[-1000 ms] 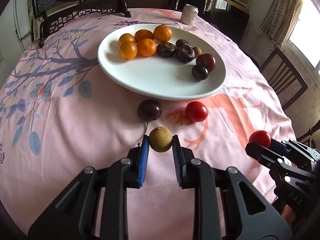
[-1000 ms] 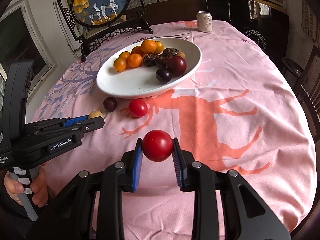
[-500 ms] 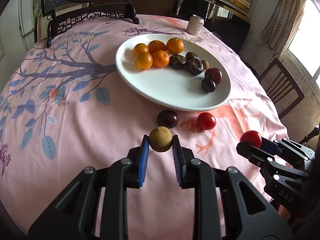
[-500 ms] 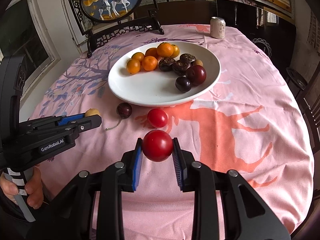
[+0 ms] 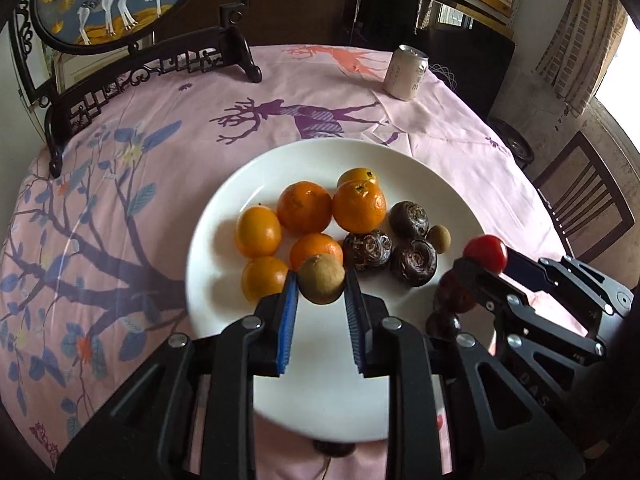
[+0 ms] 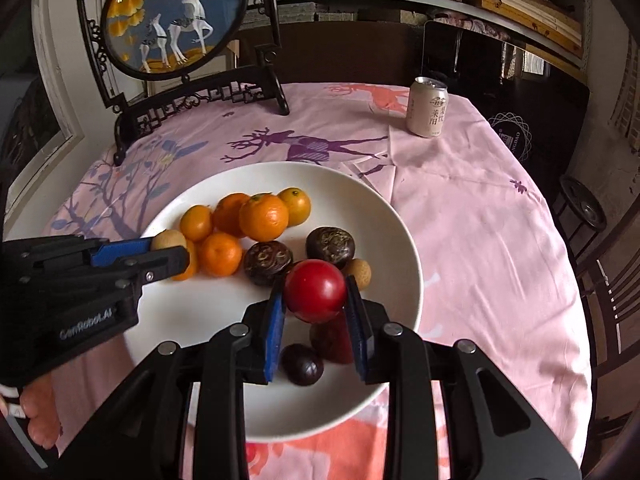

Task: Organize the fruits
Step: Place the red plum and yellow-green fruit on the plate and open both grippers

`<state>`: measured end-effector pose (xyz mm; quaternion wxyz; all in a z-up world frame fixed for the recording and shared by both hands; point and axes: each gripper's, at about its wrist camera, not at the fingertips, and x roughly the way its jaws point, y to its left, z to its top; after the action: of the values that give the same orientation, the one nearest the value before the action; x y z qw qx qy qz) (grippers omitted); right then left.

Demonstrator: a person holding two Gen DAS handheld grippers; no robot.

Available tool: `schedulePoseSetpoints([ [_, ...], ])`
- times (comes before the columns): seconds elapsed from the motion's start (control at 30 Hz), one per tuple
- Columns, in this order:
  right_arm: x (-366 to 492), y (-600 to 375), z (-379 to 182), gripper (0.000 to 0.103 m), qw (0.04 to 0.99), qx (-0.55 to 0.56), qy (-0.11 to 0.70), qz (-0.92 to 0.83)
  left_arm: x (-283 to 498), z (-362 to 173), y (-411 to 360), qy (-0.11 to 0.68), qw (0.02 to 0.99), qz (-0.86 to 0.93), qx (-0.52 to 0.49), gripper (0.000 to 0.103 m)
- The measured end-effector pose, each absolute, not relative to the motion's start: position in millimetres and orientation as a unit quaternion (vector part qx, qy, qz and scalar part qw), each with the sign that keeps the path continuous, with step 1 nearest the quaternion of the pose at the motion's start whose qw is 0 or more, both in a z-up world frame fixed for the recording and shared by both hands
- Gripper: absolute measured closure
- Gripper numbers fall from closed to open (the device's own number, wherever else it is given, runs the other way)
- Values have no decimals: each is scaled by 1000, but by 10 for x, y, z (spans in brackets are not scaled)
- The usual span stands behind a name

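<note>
My left gripper (image 5: 321, 285) is shut on a small tan-brown round fruit (image 5: 321, 279) and holds it above the white plate (image 5: 224, 208), in front of several oranges (image 5: 304, 207). My right gripper (image 6: 315, 295) is shut on a red tomato (image 6: 315, 290) above the plate's right part (image 6: 400, 224), over two dark plums (image 6: 302, 364). Dark wrinkled fruits (image 5: 412, 262) and another tan fruit (image 5: 439, 237) lie on the plate. Each gripper shows in the other's view: the right one (image 5: 486, 256) and the left one (image 6: 170, 246).
A drink can (image 6: 427, 107) stands at the table's far right. A framed round deer picture on a dark wooden stand (image 6: 176, 20) is at the far left. A dark fruit (image 5: 334, 448) lies on the pink cloth just below the plate's near rim. Chairs (image 5: 584, 196) stand to the right.
Both grippers have moved forward from over the cloth to above the plate, each still holding its fruit. The loose plum and tomato on the cloth have dropped beneath the near edge of view.
</note>
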<state>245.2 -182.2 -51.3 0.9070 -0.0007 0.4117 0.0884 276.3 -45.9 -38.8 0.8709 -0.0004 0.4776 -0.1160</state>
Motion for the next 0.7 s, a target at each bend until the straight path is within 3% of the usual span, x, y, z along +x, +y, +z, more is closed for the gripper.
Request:
schedulePoseSetpoints([
  [0.2, 2641, -1875, -744, 71, 894, 10, 437, 94, 2853, -525, -541, 482, 867, -121, 13, 79],
  [0.27, 2645, -1878, -759, 58, 893, 14, 440, 98, 2841, -486, -521, 473, 873, -122, 10, 65],
  [0.3, 2622, -1893, -735, 57, 894, 15, 437, 94, 2819, -436, -493, 465, 877, -122, 7, 45],
  [0.33, 2582, -1898, -689, 57, 897, 13, 433, 88, 2776, -373, -454, 457, 882, -119, 2, 35],
  [0.4, 2433, -1924, -542, 57, 903, 10, 421, 88, 2652, -240, -358, 442, 889, -118, -4, 35],
  [0.47, 2159, -1964, -370, 45, 912, 10, 399, 94, 2457, -138, -254, 434, 893, -118, -9, 27],
  [0.5, 1993, -1981, -304, 43, 917, 10, 387, 96, 2342, -105, -207, 429, 896, -116, -12, 22],
  [0.7, 1166, -1931, -368, 43, 915, 22, 382, 124, 1616, -173, -34, 412, 903, -119, -27, 16],
])
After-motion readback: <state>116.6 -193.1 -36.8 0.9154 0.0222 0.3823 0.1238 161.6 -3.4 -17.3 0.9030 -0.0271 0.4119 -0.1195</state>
